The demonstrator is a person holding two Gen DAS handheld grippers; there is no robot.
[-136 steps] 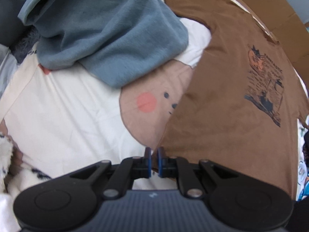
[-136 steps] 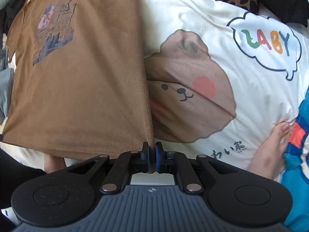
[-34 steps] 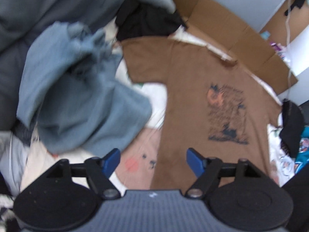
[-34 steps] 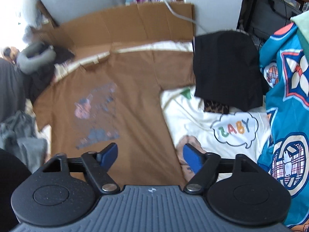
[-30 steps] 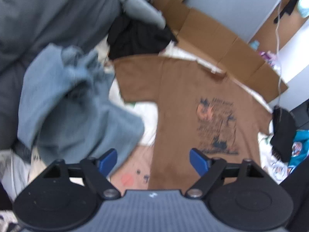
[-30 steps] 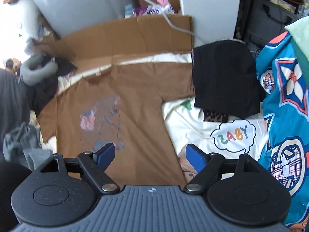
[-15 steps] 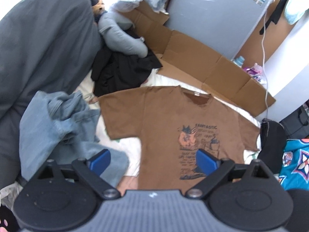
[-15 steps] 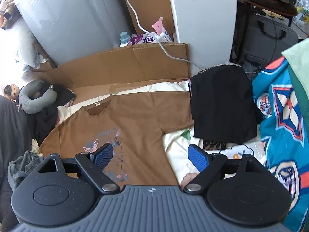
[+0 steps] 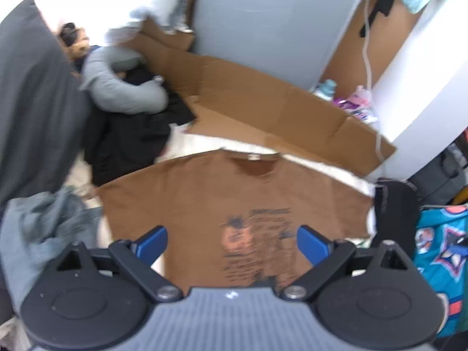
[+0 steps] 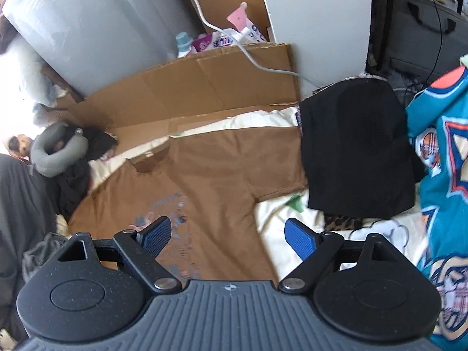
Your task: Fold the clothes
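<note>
A brown T-shirt point(image 9: 234, 196) with a dark printed picture lies spread flat on the cream bedsheet, collar toward the cardboard. In the right wrist view the same brown T-shirt point(image 10: 210, 175) shows one sleeve reaching toward a black garment. My left gripper point(image 9: 232, 241) hangs open well above the shirt's chest print, nothing between its blue pads. Above the shirt's side and the sheet, my right gripper point(image 10: 228, 235) is open too and holds nothing.
Flattened cardboard point(image 9: 263, 108) lines the far edge. A grey neck pillow point(image 9: 122, 87) and black clothes point(image 9: 131, 143) lie at the left, crumpled blue-grey cloth point(image 9: 44, 234) nearer. A folded black garment point(image 10: 354, 152) and teal patterned fabric point(image 10: 438, 175) sit at the right.
Both grippers, shut on the shirt's hem earlier, have let go and risen away from it. The views have pulled back, so the whole shirt and the far wall now show.
</note>
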